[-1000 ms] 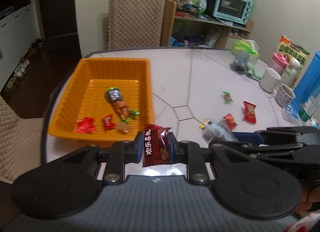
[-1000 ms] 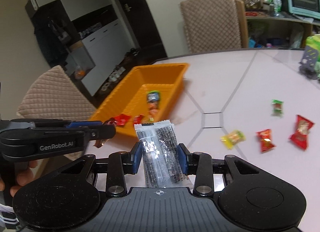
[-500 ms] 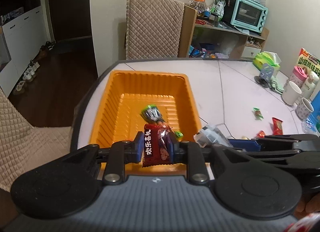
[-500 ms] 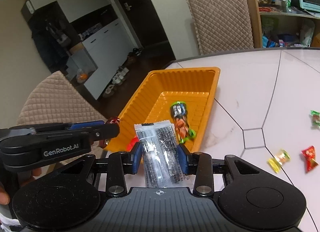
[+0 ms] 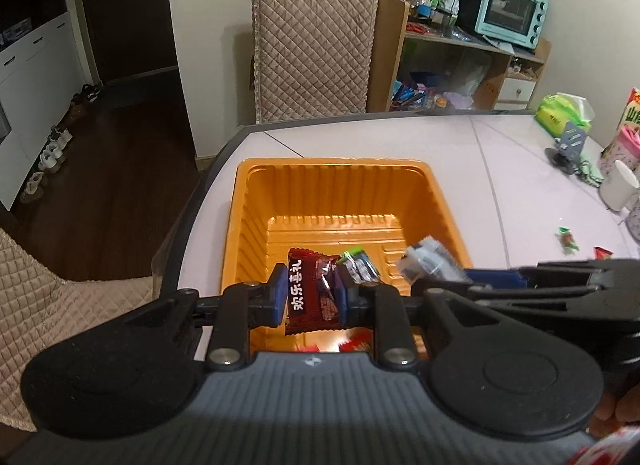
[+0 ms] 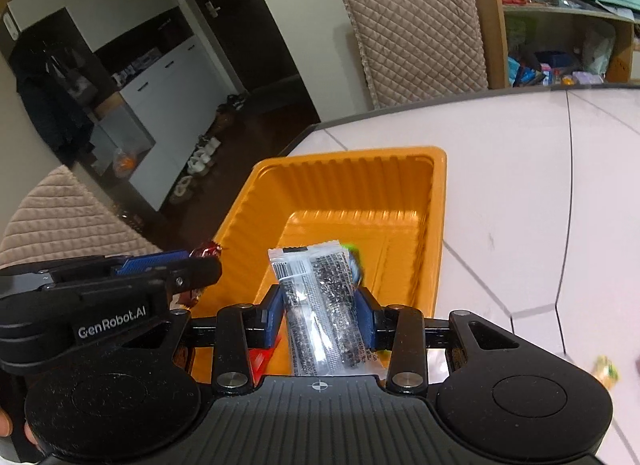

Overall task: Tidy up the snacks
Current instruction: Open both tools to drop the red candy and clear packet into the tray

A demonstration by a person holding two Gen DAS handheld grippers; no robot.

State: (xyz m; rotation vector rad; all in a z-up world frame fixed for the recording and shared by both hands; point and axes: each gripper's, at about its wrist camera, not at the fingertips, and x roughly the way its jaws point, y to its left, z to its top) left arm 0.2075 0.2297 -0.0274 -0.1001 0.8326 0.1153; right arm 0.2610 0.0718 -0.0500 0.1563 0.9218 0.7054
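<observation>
- Left gripper [image 5: 311, 297]: jaws clamped on dark red packet [image 5: 310, 293], held above near end of orange tray [image 5: 244, 225].
- Right gripper [image 6: 320, 315]: jaws pinching clear sachet [image 6: 320, 305], also over tray.
- Do well: open jaws only once clear of tray rim; drop onto bare floor, not onto green snack [image 5: 358, 265].
- Loose sweets [image 5: 567, 239] on worktop [image 5: 520, 169] remain.

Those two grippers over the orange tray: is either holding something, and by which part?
Both. The left gripper pinches a dark red snack packet across its middle; the right gripper pinches a clear black-speckled packet across its lower half.
</observation>
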